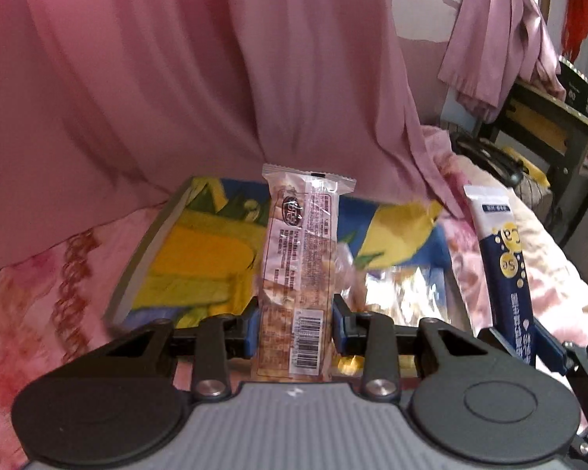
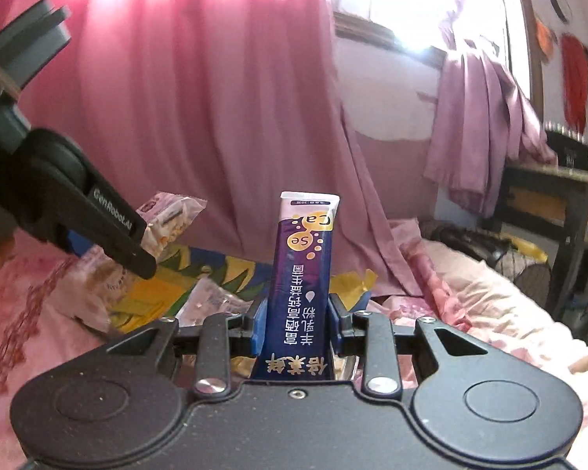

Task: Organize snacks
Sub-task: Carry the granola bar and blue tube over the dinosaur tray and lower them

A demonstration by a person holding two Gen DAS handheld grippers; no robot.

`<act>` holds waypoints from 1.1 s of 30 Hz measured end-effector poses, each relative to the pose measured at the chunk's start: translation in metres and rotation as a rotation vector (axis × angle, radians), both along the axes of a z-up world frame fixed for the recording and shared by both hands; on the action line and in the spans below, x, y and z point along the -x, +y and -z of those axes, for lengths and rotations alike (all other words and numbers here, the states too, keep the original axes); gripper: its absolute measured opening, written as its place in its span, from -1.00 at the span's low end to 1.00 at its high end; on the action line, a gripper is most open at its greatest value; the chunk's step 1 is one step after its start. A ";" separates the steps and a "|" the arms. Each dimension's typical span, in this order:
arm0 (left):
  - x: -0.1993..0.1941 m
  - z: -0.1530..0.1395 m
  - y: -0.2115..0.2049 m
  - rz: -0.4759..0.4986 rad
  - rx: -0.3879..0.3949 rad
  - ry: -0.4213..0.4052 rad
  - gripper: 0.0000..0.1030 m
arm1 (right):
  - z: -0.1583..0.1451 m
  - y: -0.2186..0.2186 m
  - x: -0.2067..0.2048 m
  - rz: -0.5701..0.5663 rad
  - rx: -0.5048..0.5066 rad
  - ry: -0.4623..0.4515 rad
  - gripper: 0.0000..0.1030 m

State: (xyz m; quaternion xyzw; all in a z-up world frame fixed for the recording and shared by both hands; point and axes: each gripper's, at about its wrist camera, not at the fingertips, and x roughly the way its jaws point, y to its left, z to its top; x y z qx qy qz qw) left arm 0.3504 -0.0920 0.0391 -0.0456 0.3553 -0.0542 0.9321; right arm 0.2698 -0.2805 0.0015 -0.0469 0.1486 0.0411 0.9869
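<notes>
My left gripper (image 1: 296, 323) is shut on a clear pink-printed snack bar packet (image 1: 298, 270), held upright above a colourful yellow-and-blue tray (image 1: 200, 262). My right gripper (image 2: 296, 325) is shut on a dark blue powder stick sachet (image 2: 300, 286), also upright; that sachet shows at the right of the left wrist view (image 1: 505, 270). The left gripper's body shows at the left of the right wrist view (image 2: 78, 211), with its packet (image 2: 168, 215) behind it. More clear snack packets (image 1: 396, 290) lie on the tray's right part, also seen in the right wrist view (image 2: 215, 297).
The tray lies on a pink floral bedspread (image 1: 39, 313). A pink curtain (image 1: 176, 78) hangs close behind. A dark desk (image 2: 548, 196) with lilac cloth draped on it (image 2: 482, 125) stands at the right, with black and yellow bags (image 2: 490, 239) below.
</notes>
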 end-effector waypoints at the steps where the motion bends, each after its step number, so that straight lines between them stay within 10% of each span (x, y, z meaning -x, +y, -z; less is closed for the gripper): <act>1: -0.008 0.002 -0.003 -0.002 0.005 -0.003 -0.27 | 0.000 -0.004 -0.008 0.005 -0.012 0.005 -0.36; 33: -0.082 0.064 -0.036 0.067 -0.061 0.095 -0.27 | 0.047 -0.023 -0.111 -0.012 -0.244 0.269 -0.30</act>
